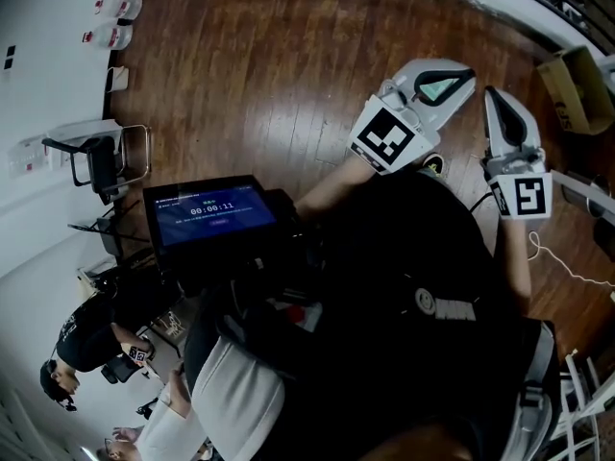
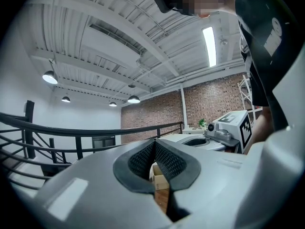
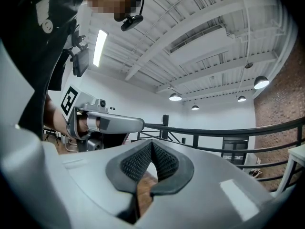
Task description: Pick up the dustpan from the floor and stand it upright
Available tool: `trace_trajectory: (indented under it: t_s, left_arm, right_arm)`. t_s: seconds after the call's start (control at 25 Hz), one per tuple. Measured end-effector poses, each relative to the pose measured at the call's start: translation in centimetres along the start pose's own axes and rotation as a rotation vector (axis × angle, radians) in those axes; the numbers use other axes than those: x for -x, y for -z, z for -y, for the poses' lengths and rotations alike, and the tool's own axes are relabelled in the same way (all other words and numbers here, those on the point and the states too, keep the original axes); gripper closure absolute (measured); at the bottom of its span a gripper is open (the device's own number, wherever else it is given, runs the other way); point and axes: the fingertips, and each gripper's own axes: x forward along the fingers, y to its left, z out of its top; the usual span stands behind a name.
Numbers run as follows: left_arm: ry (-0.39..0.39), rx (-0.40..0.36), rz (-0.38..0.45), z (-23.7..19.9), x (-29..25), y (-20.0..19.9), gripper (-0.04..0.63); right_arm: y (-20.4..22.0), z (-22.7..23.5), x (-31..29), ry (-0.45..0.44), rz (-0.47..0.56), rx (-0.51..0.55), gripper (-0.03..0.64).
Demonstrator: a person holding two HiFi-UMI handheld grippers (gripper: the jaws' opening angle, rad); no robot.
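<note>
dustpan: not visible in any of the three views, so its place can't be told.

left tool (image 1: 459,78) is clenched with nothing in it. in the left gripper view its ribbed pads (image 2: 142,162) meet at the tips, and the slot below them shows only a bit of cardboard box (image 2: 159,178) and floor boards.

right tool (image 1: 494,99) is clenched too and empty. in the right gripper view the pads touch at the tips, with bare wood visible under them.

in the head view both tools are held out in front of the person's dark torso, above the wooden floor (image 1: 288,56). they sit side by side, close but apart, with jaws pointing away from the body. each one's marker cube (image 1: 389,137) is on the near end.

each gripper view catches the other tool off to the side, with a black railing (image 2: 95,130) behind.

a tablet (image 1: 211,211) with a blue screen sits just left of the torso. a chair (image 1: 106,157) stands by the white wall at the left. a second person (image 1: 86,344) is at the lower left.
</note>
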Motion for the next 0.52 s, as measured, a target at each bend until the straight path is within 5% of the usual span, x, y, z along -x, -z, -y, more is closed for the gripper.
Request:
trace_trajectory:
  t_s: [0.52]
  left_arm:
    - [-0.015,-0.028,0.025,-1.0,-0.8,-1.0,0.578]
  right_arm:
    - [-0.7,0.4,-1.4,-0.043,0.013,0.046,0.615]
